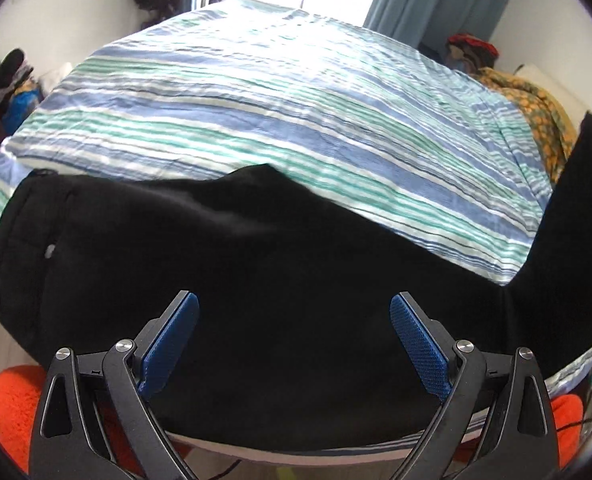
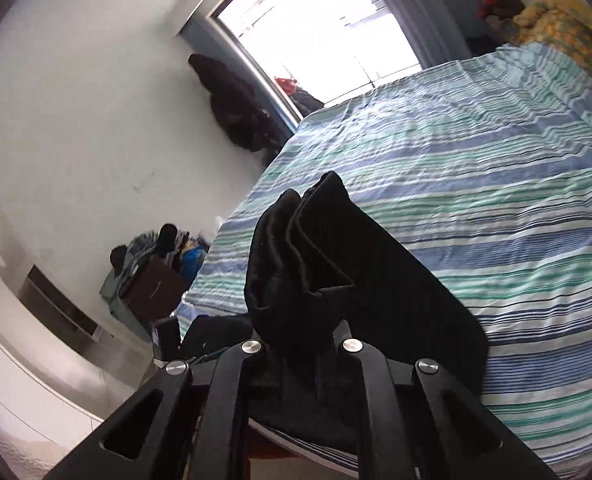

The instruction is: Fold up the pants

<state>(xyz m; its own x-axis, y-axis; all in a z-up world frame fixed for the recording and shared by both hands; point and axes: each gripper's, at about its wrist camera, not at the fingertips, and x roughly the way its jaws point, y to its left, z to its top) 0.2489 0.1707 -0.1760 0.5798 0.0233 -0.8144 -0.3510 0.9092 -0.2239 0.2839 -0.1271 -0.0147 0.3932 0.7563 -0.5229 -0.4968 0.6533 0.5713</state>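
Right gripper (image 2: 301,344) has its fingers clamped on a bunched end of the black pants (image 1: 256,280), lifted above the striped bed sheet (image 1: 256,100). Left gripper (image 1: 294,344) hovers wide open over the waist part lying at the bed's near edge. Best now, I'd say: carry that end across low and taut, lay edges square, left pinning the fabric.

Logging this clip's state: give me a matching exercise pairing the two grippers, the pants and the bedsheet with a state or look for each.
Things:
1. left gripper
2. right gripper
3. black fabric pants
4. crinkled cotton bedsheet

States:
A. blue, green and white stripes
B. shut on bunched cloth
C. lying partly spread along the near bed edge
D. open, blue pads apart above the cloth

Pairs: 1-D, 2-B, 3-C, 4-A
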